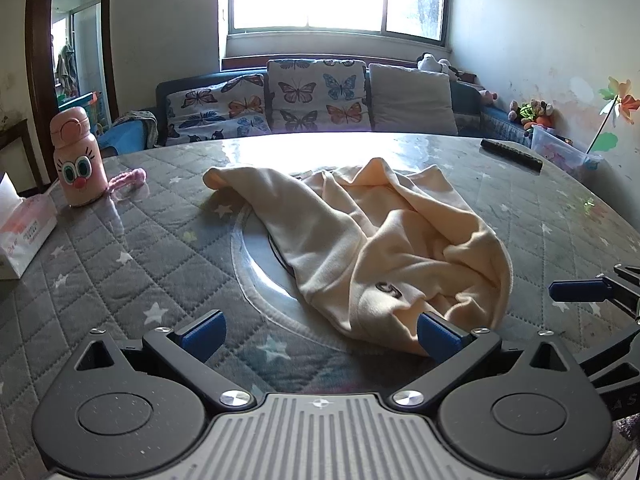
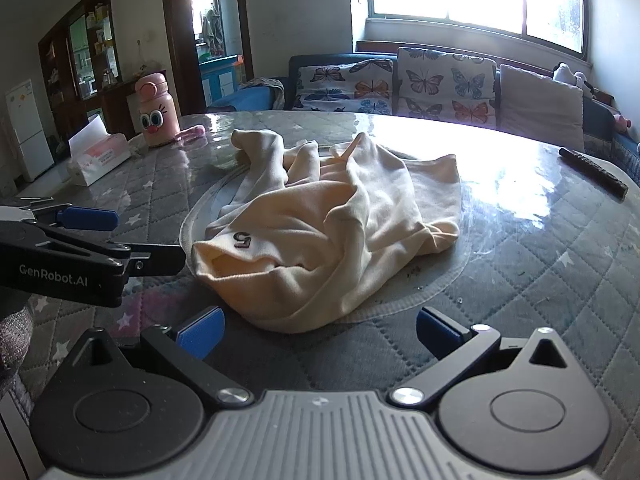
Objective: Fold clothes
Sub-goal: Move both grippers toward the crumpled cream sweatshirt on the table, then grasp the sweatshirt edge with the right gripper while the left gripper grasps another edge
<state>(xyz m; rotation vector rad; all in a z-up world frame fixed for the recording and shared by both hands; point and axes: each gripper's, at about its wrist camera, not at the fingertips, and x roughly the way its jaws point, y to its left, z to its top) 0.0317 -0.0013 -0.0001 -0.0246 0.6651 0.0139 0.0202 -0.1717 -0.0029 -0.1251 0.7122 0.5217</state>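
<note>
A crumpled cream garment (image 1: 384, 248) with a small dark "5" mark lies in a heap in the middle of the quilted grey table; it also shows in the right wrist view (image 2: 332, 232). My left gripper (image 1: 320, 338) is open and empty, low at the garment's near edge, its right pad (image 1: 438, 338) touching or just in front of the cloth. My right gripper (image 2: 318, 332) is open and empty, just short of the garment's near edge. Each gripper shows from the side in the other's view: the right one (image 1: 580, 290) and the left one (image 2: 88, 218).
A pink cartoon bottle (image 1: 78, 158) and a tissue box (image 1: 20, 232) stand at the table's left. A black remote (image 1: 512, 154) lies at the far right. A sofa with butterfly cushions (image 1: 316, 96) is behind the table, under a bright window.
</note>
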